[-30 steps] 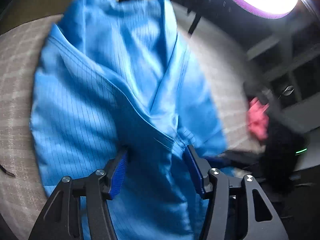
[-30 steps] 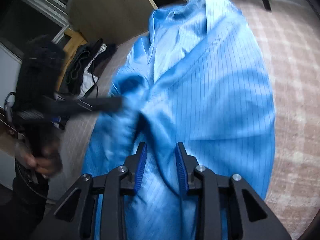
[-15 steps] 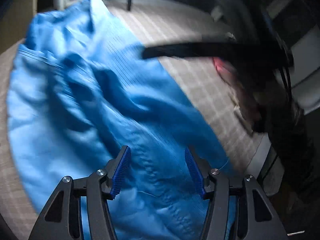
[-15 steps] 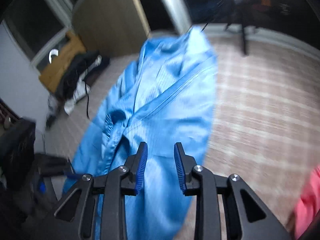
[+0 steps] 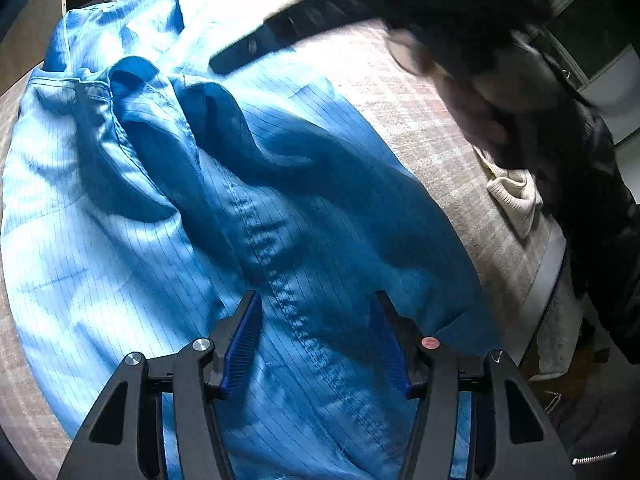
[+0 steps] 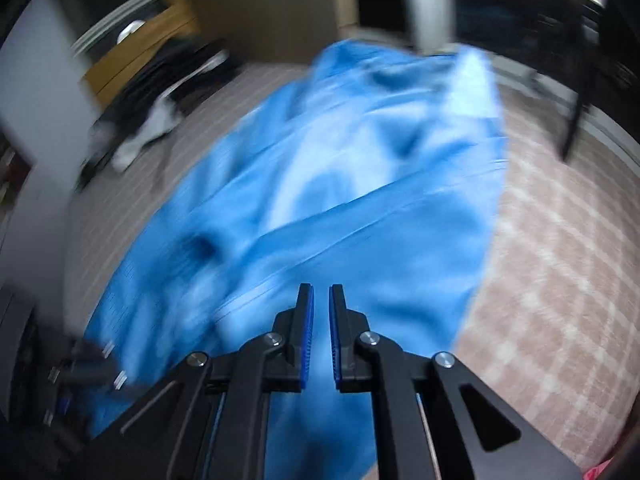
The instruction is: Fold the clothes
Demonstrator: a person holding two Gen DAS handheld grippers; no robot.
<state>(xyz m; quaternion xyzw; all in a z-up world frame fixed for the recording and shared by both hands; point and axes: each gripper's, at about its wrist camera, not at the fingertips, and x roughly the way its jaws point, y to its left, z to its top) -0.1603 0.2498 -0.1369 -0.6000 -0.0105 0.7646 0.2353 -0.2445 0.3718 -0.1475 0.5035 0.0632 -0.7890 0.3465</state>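
the blue garment lies spread and wrinkled on a bed-like surface covered with a checked cover in beige and pale pink. the cloth has thin dark stripes, a stitched seam runs along its middle, and some folds stand up near the collar end, which points to the far side.

the left gripper hangs over the near part of the garment, its blue pads well apart, with the seam between them; the pads do not press on the cloth. its jaws have just been opening a little more. the right gripper is over the near edge of the same garment, and its jaws have just been closing; now the pads are almost together with only a thin gap. if a bit of cloth is pinched there i cannot tell, the picture is blurred.

in the left wrist view the other tool crosses the upper part as a dark bar, and a cream knitted cloth lies at the right edge of the cover. in the right wrist view a dark pile of clothes lies at the far left by a wooden panel, and a black furniture leg stands at the right.
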